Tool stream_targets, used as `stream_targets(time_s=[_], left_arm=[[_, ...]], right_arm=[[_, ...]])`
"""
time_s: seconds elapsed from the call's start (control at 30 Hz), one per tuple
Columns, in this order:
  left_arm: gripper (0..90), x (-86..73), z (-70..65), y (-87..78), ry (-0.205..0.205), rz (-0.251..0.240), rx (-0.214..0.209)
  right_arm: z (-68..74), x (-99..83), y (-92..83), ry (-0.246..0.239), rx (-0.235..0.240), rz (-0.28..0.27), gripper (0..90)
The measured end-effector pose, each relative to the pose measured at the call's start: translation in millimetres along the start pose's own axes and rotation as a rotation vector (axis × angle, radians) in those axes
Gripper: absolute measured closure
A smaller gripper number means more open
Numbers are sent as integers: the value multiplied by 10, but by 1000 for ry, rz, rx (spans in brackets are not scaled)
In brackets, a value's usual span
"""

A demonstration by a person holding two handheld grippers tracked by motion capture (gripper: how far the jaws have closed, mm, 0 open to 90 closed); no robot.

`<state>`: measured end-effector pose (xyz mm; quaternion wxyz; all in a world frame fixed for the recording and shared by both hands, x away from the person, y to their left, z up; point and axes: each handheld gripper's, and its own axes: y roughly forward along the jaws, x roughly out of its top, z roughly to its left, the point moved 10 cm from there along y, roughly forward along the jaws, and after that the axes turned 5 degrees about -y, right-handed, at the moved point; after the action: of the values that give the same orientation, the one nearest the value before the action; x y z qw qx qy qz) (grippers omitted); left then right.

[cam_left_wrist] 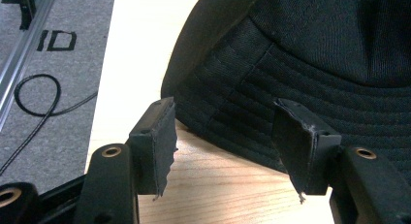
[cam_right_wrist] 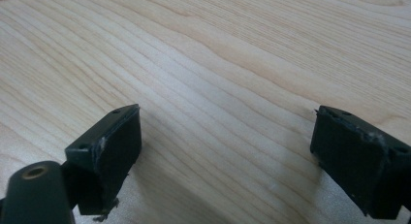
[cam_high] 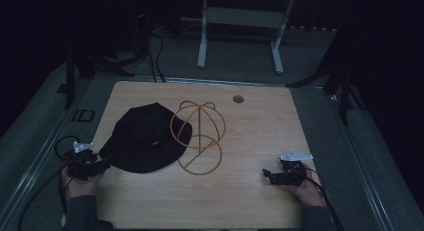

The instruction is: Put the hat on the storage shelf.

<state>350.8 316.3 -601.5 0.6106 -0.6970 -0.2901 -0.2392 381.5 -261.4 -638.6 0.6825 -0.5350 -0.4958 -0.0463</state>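
Note:
A black bucket hat (cam_high: pixel 142 138) lies flat on the left part of the wooden table (cam_high: pixel 240 201), its right side resting against a gold wire hat stand (cam_high: pixel 200 136) that lies on its side. My left gripper (cam_high: pixel 104 166) sits at the hat's near-left brim. In the left gripper view the hat (cam_left_wrist: pixel 310 54) looms close, and the stitched brim edge lies between the spread jaws of my left gripper (cam_left_wrist: pixel 224 112), with the pads not pressing on it. My right gripper (cam_high: pixel 266 175) rests low over bare wood at the table's near right, and my right gripper (cam_right_wrist: pixel 228 117) stands wide open with nothing between its jaws.
A round cable hole (cam_high: pixel 238 98) sits near the table's far edge. Beyond the table a white desk frame (cam_high: pixel 240 21) stands on the grey floor. Cables (cam_high: pixel 150 56) run along the floor at the far left, and one loops beside the table's left edge (cam_left_wrist: pixel 36 95).

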Motion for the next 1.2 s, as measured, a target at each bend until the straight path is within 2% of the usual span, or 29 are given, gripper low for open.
stream_targets(time_s=[0.27,0.3,0.37,0.43,0.53,0.57,0.6,0.63,0.83,0.97,1.2], left_arm=[[427,-48,-39,4,2,20,-20],[427,-58,-82,5,14,27,-47],[427,-62,-96,8,17,32,-49],[432,-44,-125,-11,17,37,-79],[442,-34,-137,-24,18,40,-95],[448,-29,-143,-47,21,50,-119],[451,-29,-143,-47,21,50,-119],[460,-27,-145,-69,17,61,-151],[515,-18,-99,-121,48,99,-194],[553,1,-103,-127,39,109,-219],[565,93,-172,-133,109,120,-223]], right_arm=[[-3,3,3,6,-6,0,110],[-4,6,7,12,-13,0,110],[-3,11,11,18,-19,-1,110],[-4,11,12,19,-20,-1,111],[-4,11,11,19,-20,-1,111],[-4,11,11,19,-20,-1,111],[-4,11,12,19,-20,-1,111],[-4,11,11,19,-20,-1,111],[-5,11,11,20,-21,-1,113],[-5,10,10,21,-22,-1,114],[-4,11,11,24,-23,-1,115]])
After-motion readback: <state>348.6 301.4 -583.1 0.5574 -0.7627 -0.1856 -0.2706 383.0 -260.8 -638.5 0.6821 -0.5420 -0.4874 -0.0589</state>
